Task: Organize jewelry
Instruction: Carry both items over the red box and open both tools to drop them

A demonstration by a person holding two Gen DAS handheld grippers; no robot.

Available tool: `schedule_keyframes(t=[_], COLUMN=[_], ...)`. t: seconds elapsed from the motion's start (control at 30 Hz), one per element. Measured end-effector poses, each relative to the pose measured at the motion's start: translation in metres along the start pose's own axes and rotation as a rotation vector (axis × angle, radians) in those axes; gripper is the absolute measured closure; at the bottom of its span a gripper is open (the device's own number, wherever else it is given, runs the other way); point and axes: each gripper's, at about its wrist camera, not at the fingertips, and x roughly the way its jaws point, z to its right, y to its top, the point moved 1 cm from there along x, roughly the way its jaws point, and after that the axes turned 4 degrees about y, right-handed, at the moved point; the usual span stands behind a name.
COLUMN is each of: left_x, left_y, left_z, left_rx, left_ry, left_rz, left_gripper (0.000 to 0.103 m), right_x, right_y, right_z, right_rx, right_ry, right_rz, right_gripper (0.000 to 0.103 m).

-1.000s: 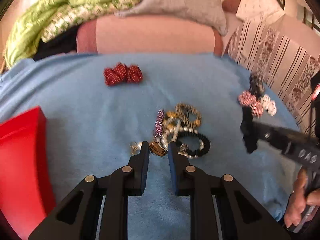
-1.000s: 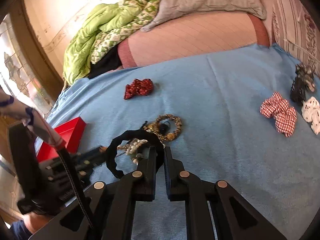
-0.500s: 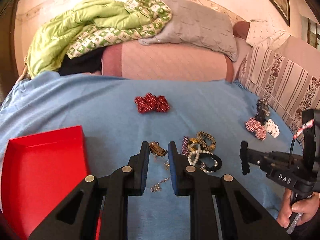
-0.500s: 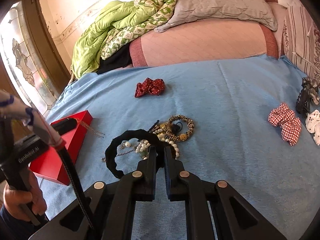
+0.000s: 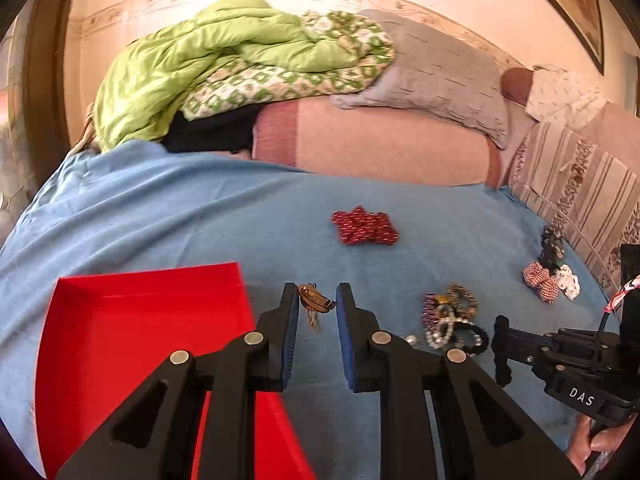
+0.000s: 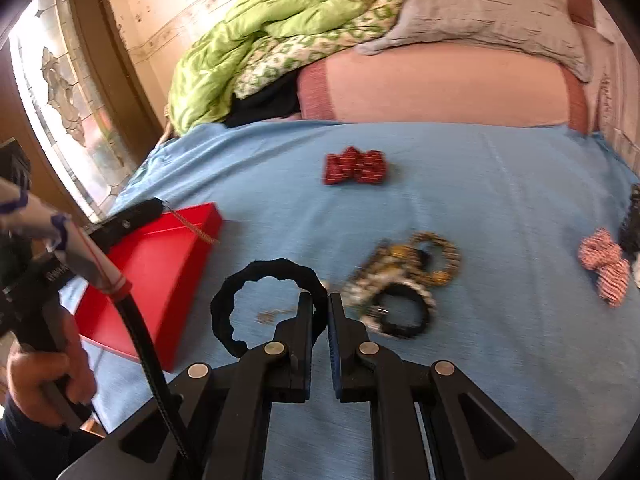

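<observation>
My left gripper (image 5: pixel 317 306) is shut on a gold necklace (image 5: pixel 314 300), its chain hanging below, held beside the right edge of the red tray (image 5: pixel 132 320). In the right wrist view the chain (image 6: pixel 196 230) dangles over the red tray (image 6: pixel 160 256). My right gripper (image 6: pixel 320 312) is shut on a black scrunchie (image 6: pixel 264 304) and holds it above the blue bedspread. A pile of bracelets and bead strings (image 5: pixel 450 320) lies to the right; it also shows in the right wrist view (image 6: pixel 404 284).
A red scrunchie (image 5: pixel 365 226) lies farther back on the blue bedspread (image 5: pixel 160 208). A checked scrunchie (image 5: pixel 540 280), a white one (image 5: pixel 568 280) and a dark hair clip (image 5: pixel 553 240) lie at the right. Pillows and a green quilt (image 5: pixel 224 60) are behind.
My left gripper has lifted the gold necklace from the pile and carried it left to the red tray's edge. My right gripper still holds the black scrunchie, shifted slightly left.
</observation>
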Motion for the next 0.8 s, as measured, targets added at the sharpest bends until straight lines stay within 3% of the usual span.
schedule_keyframes(t=[0.5, 0.8], left_x=[0.006, 0.021], left_y=[-0.004, -0.006], left_z=[-0.107, -0.168], left_rx=[-0.136, -0.255], left_ry=[0.133, 0.220], left_rz=[-0.038, -0.083], left_gripper=[0.085, 0.085], right_x=[0.084, 0.150], right_y=[0.043, 0.068], right_z=[-0.123, -0.168], right_rx=[-0.142, -0.171], right_ry=[0.103, 0.114], right_rz=[-0.149, -0.257], right_gripper=[0.095, 0.095])
